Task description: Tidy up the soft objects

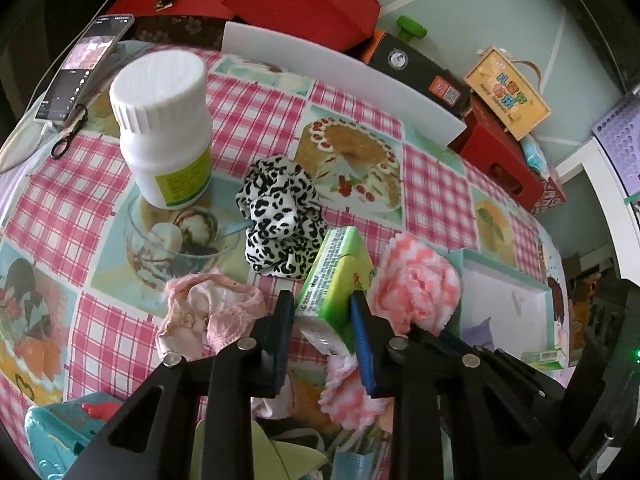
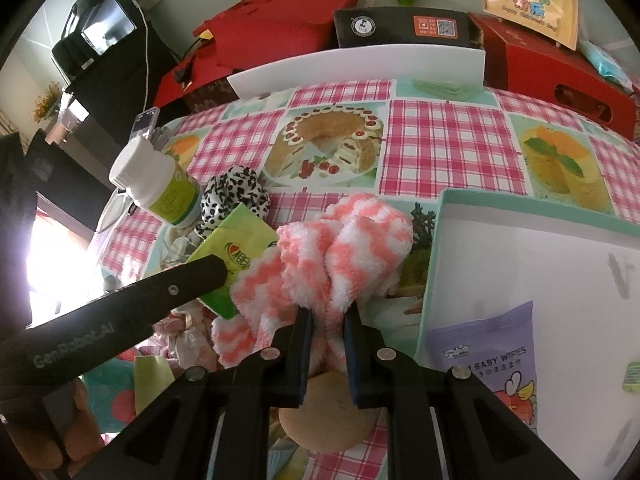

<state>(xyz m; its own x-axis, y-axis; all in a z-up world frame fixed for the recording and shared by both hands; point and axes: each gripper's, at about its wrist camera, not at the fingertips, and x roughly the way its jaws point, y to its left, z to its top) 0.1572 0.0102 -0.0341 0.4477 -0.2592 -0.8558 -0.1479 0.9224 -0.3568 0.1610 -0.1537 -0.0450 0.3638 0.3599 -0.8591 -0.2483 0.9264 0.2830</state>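
My left gripper is shut on a green tissue pack, held just above the table; the pack also shows in the right wrist view. My right gripper is shut on a fluffy pink-and-white sock, which also shows in the left wrist view. A black-and-white leopard scrunchie lies behind the pack. A pale pink lacy cloth lies left of my left gripper. A teal-rimmed white box at the right holds a purple baby wipes pack.
A white pill bottle stands at the left on the pink checked tablecloth. A phone leans at the far left. A white board, red boxes and a black box line the back edge.
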